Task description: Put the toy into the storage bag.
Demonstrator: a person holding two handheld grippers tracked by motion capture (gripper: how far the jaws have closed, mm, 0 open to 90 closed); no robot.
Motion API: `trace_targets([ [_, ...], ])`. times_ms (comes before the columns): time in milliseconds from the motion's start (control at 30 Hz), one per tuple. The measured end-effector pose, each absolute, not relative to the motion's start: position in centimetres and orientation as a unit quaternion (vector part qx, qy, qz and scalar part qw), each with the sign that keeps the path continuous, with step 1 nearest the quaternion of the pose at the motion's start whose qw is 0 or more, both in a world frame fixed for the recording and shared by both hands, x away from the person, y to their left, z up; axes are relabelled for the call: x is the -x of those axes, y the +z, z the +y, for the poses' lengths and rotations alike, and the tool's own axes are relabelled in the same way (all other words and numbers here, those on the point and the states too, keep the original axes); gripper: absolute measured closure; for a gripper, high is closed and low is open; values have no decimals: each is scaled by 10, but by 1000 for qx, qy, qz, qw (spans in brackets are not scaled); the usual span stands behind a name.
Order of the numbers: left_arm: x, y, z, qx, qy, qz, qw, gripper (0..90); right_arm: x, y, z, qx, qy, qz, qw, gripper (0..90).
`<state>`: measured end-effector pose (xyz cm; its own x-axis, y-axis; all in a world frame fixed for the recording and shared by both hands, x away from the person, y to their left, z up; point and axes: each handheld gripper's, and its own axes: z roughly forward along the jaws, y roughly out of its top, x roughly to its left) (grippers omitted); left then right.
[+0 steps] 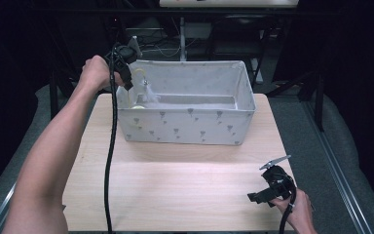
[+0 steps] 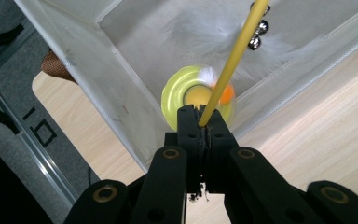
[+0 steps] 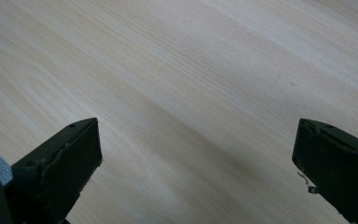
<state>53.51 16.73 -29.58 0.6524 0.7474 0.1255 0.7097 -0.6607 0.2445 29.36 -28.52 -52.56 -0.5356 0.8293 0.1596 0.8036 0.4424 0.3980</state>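
My left gripper [image 1: 127,82] [image 2: 200,122] hangs over the left end of a white fabric bin [image 1: 185,127] and is shut on the tip of a thin yellow wand [image 2: 230,63] [image 1: 139,73]. The wand reaches down into the bin and carries small silver bells [image 2: 257,36] and white feathers [image 1: 151,92] [image 2: 205,35]. Below it, on the bin's floor, lies a round yellow disc [image 2: 179,95] [image 1: 138,106] with an orange patch. My right gripper [image 1: 263,189] [image 3: 196,154] is near the table's front right corner, jaws wide open above bare wood, holding nothing.
The bin's wall [image 2: 98,79] stands at the back of a light wooden table [image 1: 175,180]. Chair and table legs and cables sit in the dark beyond the far edge. Grey floor lies beside the table [image 2: 14,107].
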Motion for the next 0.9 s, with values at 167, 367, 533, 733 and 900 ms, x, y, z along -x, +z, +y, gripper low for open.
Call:
trace_targets([
  [167, -534, -299, 169, -903, 116, 404, 83, 882, -293, -526, -284, -480, 220, 849, 31, 10],
  [367, -538, -312, 172, -903, 108, 409, 75, 882, -293, -526, -284, -480, 221, 848, 29, 11],
  [533, -540, -321, 174, -903, 108, 409, 69, 882, -294, -526, -285, -479, 218, 850, 27, 11],
  [733, -542, -334, 178, -903, 101, 413, 66, 882, -294, -526, -284, -479, 215, 850, 25, 12],
  [900, -544, -342, 179, -903, 98, 414, 60, 882, -294, -527, -284, -480, 213, 851, 26, 13],
])
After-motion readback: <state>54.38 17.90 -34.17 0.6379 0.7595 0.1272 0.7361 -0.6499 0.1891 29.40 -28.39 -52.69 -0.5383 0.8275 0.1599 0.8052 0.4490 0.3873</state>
